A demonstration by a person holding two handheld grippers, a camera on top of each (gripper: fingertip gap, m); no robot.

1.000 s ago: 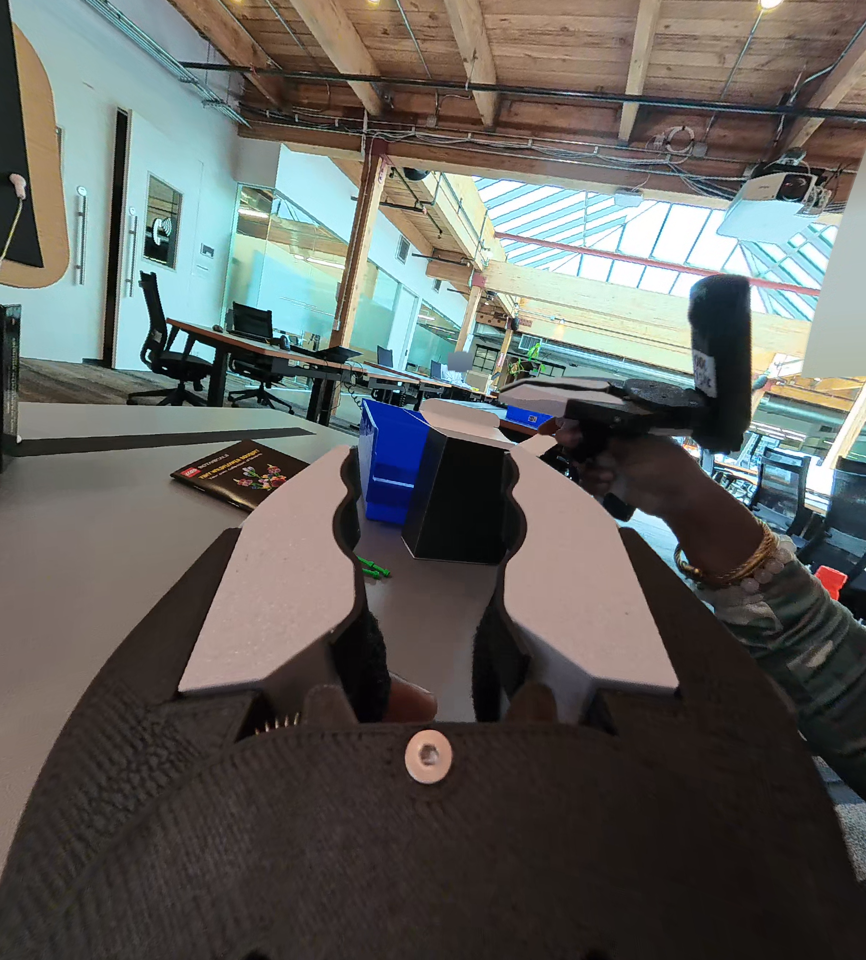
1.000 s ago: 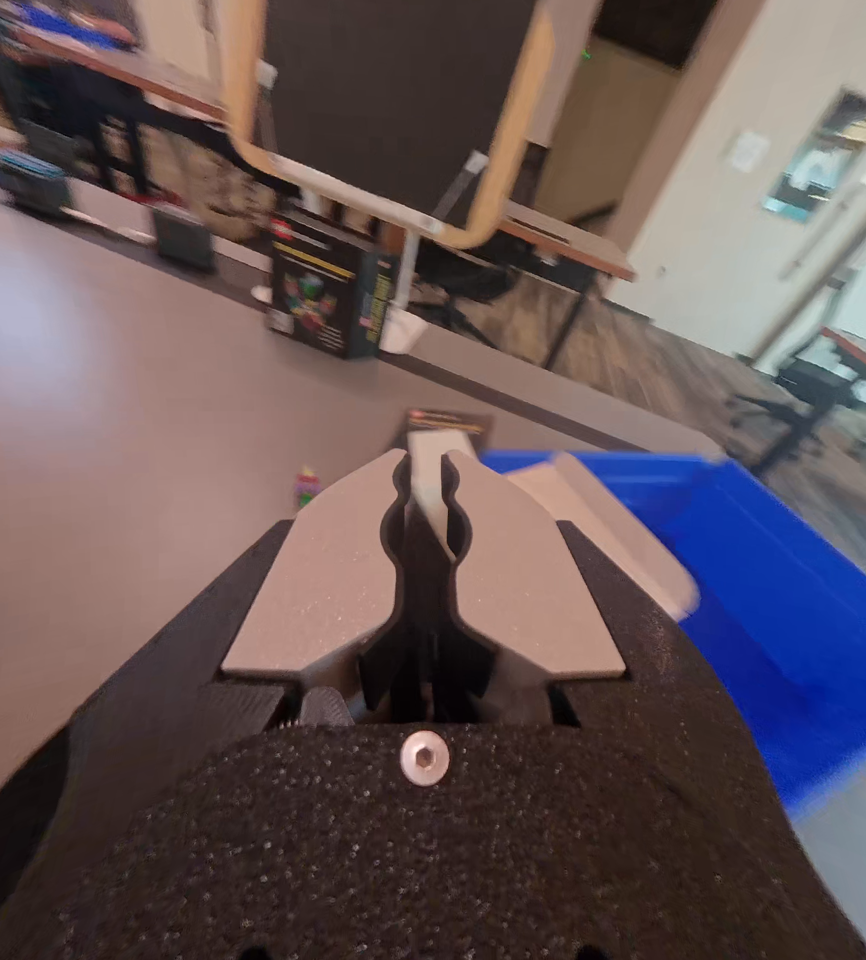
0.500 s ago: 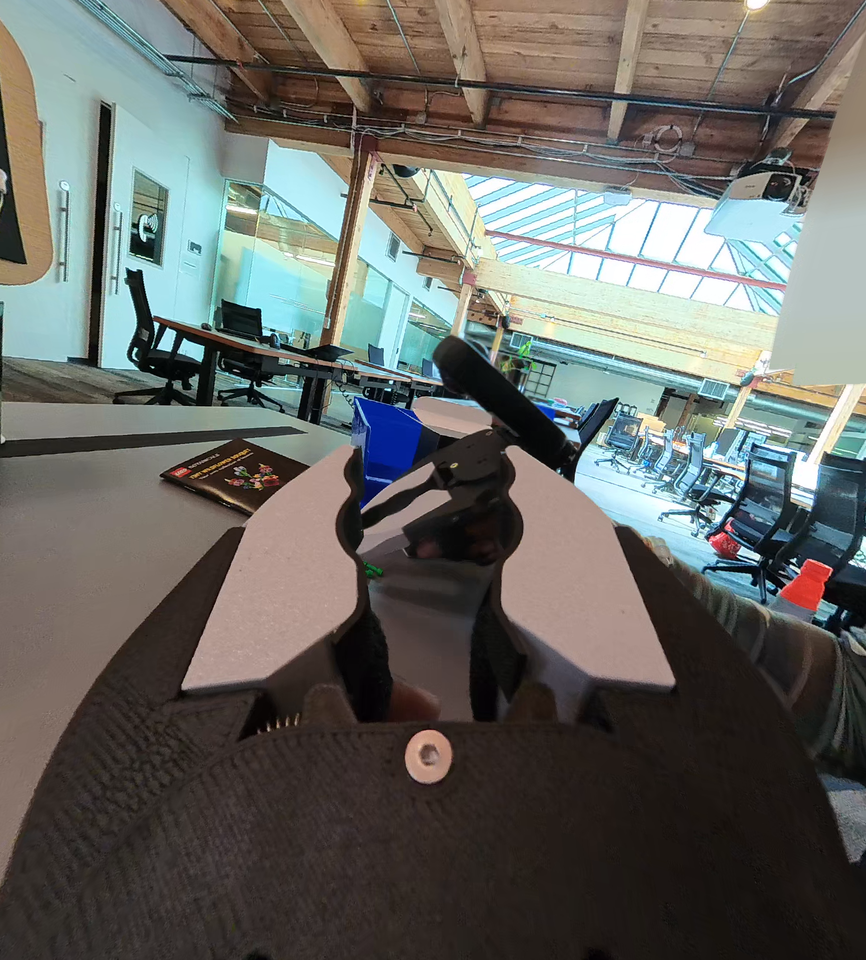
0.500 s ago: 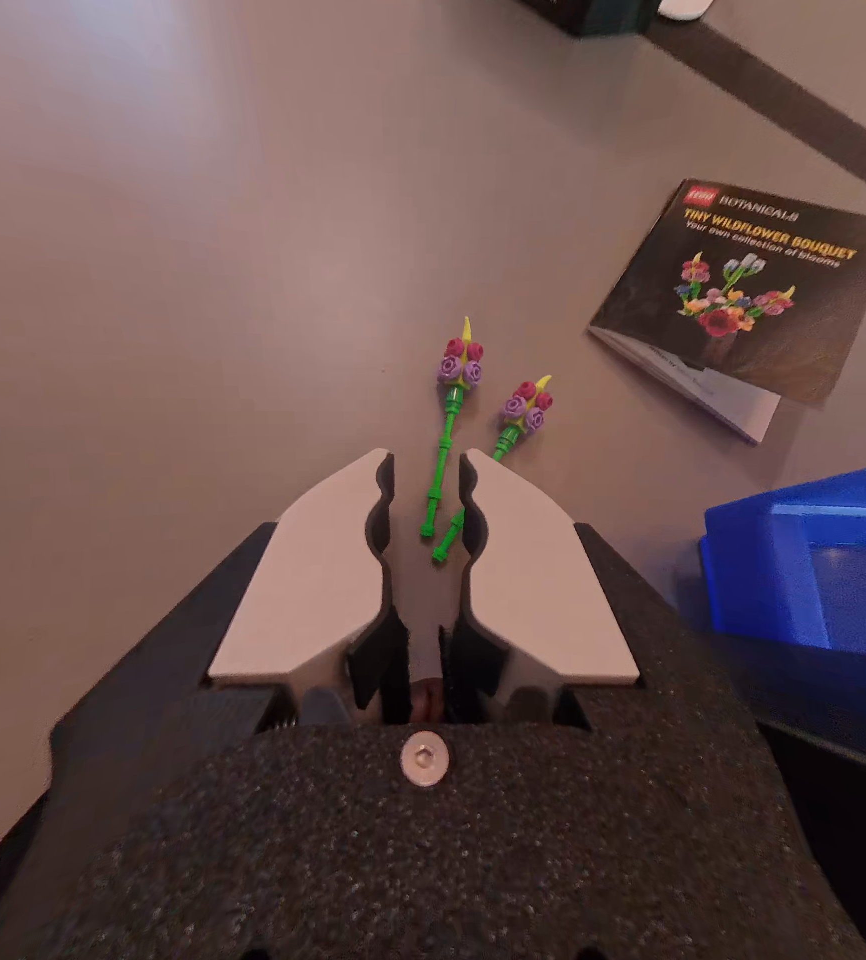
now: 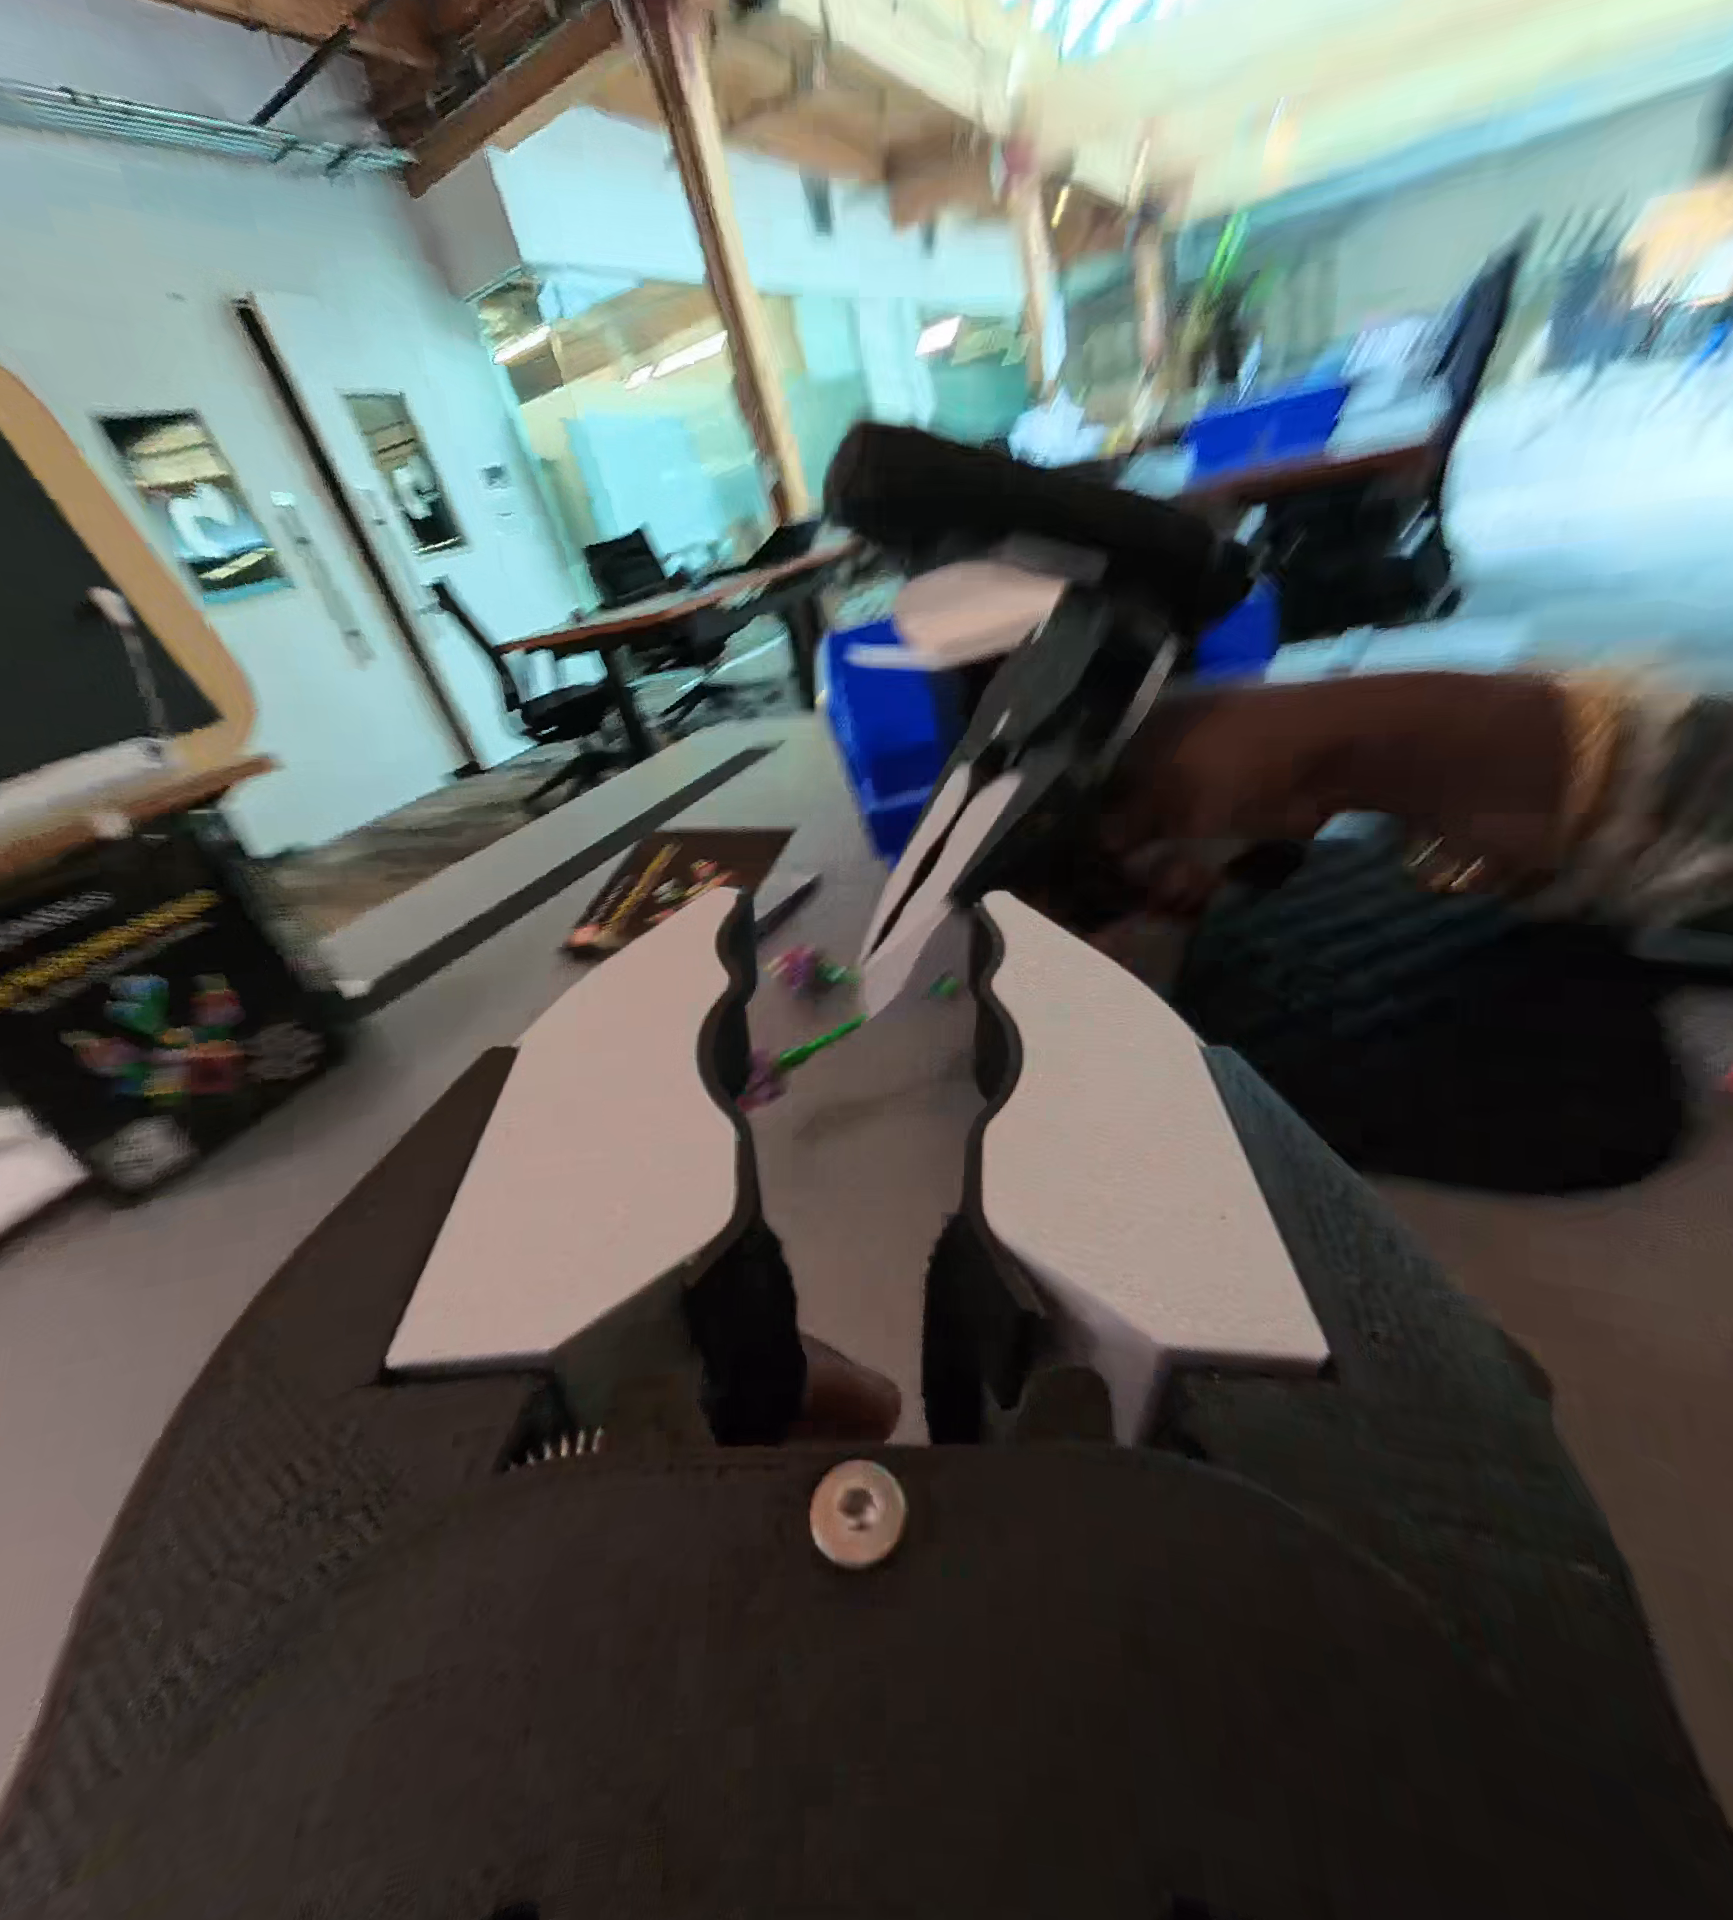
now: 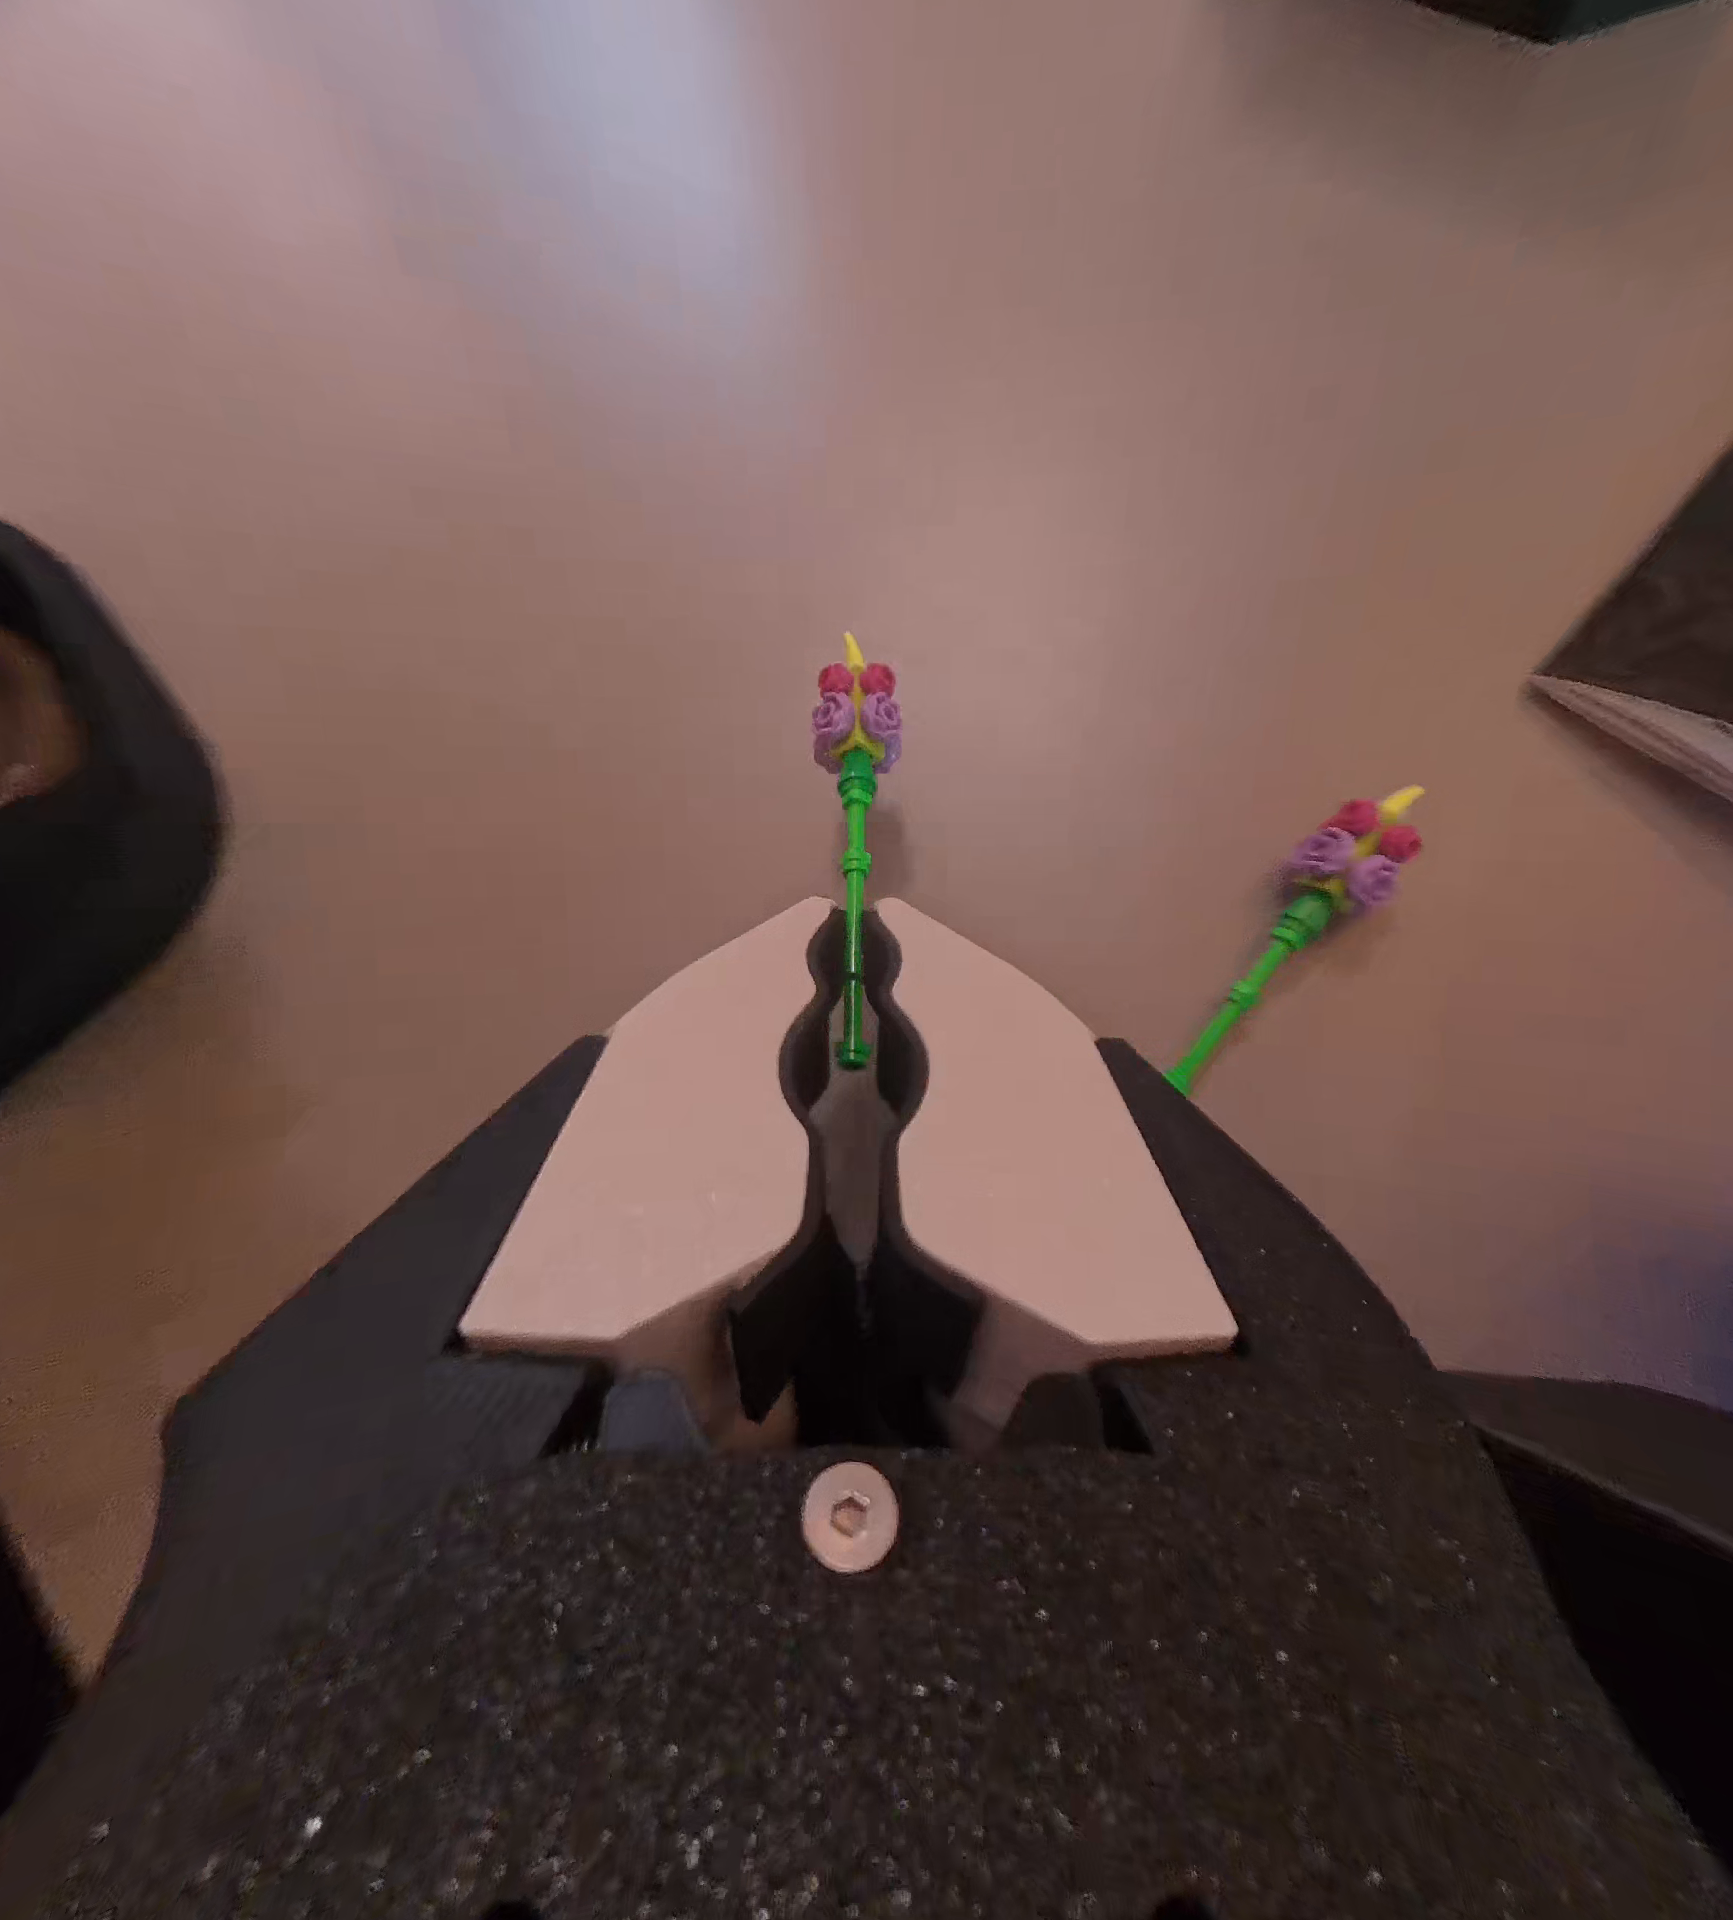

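Straddling the green stem of a toy-brick flower sprig (image 6: 854, 831), the right tool (image 6: 854, 909) points down at the grey bench (image 6: 529, 416); its jaws stand nearly together around the stem, though I cannot tell whether they grip it or whether the sprig has left the bench. A second sprig (image 6: 1298, 914) lies just to the right, apart from the tool. The left tool (image 5: 857, 930) hovers low with jaws apart, holding nothing, aimed toward the same sprigs. Farther off lie a dark booklet (image 6: 1724, 644), a blue bin (image 5: 883, 707) and a black printed box (image 5: 114, 997). The left wrist view is heavily blurred.
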